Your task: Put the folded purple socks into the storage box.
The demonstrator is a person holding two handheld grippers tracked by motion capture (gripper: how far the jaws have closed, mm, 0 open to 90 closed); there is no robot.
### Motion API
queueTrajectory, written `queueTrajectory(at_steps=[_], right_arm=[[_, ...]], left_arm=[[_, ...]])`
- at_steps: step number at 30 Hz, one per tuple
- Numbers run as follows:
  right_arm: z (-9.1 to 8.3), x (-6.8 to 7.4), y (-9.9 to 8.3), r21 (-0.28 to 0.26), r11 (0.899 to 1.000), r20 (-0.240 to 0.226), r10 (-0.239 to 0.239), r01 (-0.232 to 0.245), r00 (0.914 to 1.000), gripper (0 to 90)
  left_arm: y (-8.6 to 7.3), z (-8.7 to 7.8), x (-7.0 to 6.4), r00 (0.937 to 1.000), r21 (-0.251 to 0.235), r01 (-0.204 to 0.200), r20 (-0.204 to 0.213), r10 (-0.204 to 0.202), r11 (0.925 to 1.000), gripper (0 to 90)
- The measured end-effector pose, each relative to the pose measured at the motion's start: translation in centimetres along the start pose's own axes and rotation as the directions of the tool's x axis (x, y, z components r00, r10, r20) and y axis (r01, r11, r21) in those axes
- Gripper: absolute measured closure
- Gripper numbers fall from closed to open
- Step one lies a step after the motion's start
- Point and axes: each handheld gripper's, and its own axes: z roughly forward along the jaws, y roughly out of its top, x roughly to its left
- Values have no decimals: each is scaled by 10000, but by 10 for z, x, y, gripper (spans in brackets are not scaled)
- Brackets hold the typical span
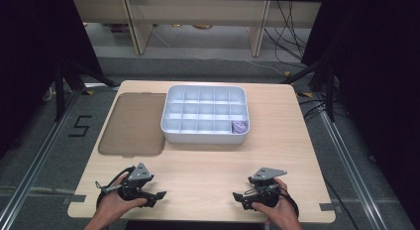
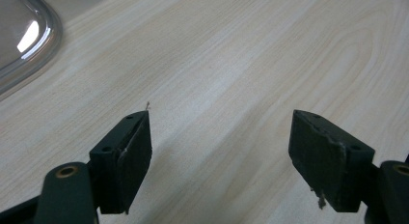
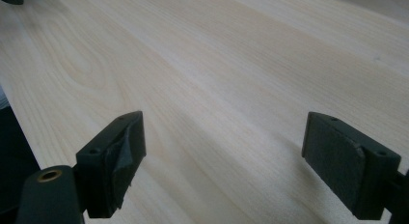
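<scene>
A white divided box stands at the far middle of the wooden table. A small purple thing lies in its front right compartment. To the box's left a smoky clear lid lies flat; its rounded corner appears in the left gripper view. My left gripper rests near the front left edge, jaws wide open over bare wood. At the front right my right gripper is open too, nothing between its jaws. The two grippers point toward each other.
Bare wood lies between the grippers and the box. The table's front edge runs just under both hands. Beyond the table are a grey floor, black stands, cables and light wooden furniture legs.
</scene>
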Motion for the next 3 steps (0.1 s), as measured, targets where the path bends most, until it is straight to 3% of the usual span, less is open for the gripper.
queueTrajectory(at_steps=[3], right_arm=[[1, -1, 0, -9, 10000, -211, -11, 11, 9998, 165]], left_arm=[[0, 0, 1, 9999, 126, -71, -95, 72, 9999, 230]])
